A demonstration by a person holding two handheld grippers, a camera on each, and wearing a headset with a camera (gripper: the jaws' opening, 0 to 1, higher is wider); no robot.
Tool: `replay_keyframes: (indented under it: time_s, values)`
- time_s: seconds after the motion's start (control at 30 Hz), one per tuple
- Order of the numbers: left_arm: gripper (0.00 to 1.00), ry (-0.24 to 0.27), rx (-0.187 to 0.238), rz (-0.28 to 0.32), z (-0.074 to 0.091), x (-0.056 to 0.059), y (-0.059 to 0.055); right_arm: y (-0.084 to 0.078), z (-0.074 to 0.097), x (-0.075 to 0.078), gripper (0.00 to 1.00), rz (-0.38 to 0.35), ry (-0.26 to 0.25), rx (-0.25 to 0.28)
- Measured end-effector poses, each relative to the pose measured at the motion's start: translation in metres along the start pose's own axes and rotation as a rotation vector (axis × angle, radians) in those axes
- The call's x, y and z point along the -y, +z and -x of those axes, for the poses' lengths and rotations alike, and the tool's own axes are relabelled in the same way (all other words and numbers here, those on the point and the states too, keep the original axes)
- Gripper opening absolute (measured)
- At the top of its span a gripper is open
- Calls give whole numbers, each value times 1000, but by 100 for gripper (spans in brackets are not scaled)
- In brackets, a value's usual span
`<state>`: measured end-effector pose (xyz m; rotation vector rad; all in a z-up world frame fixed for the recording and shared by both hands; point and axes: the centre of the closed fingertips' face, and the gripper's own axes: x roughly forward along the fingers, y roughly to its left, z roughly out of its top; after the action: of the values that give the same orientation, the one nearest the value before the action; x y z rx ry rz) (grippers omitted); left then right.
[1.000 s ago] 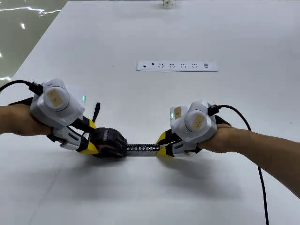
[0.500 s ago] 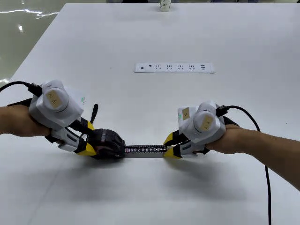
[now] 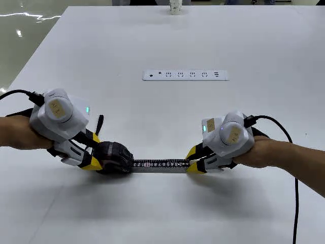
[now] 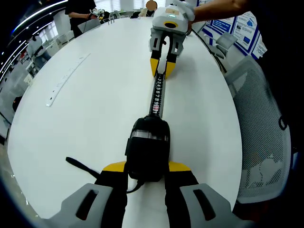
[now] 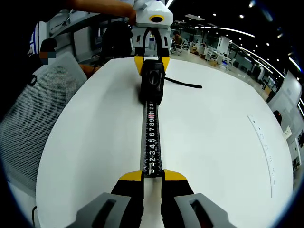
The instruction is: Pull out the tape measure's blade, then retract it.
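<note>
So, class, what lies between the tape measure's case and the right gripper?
The pulled-out blade, its printed numbers facing up, runs from the case to the right gripper, clearest in the right gripper view.

Lying low on the white desk [image 3: 162,40] as a black, rounded tape measure [image 3: 116,156], running its dark numbered blade [image 3: 160,163] out straight and level to the right
</note>
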<state>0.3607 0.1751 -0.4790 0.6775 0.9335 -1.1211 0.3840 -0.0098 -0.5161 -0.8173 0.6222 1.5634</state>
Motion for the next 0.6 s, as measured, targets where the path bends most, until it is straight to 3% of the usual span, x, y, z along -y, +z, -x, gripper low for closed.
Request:
replay_keyframes:
  time_s: [0.6]
  values:
    - [24,-2,-2,5,0,2,3,-33,24,-2,9,-22,-10,-33]
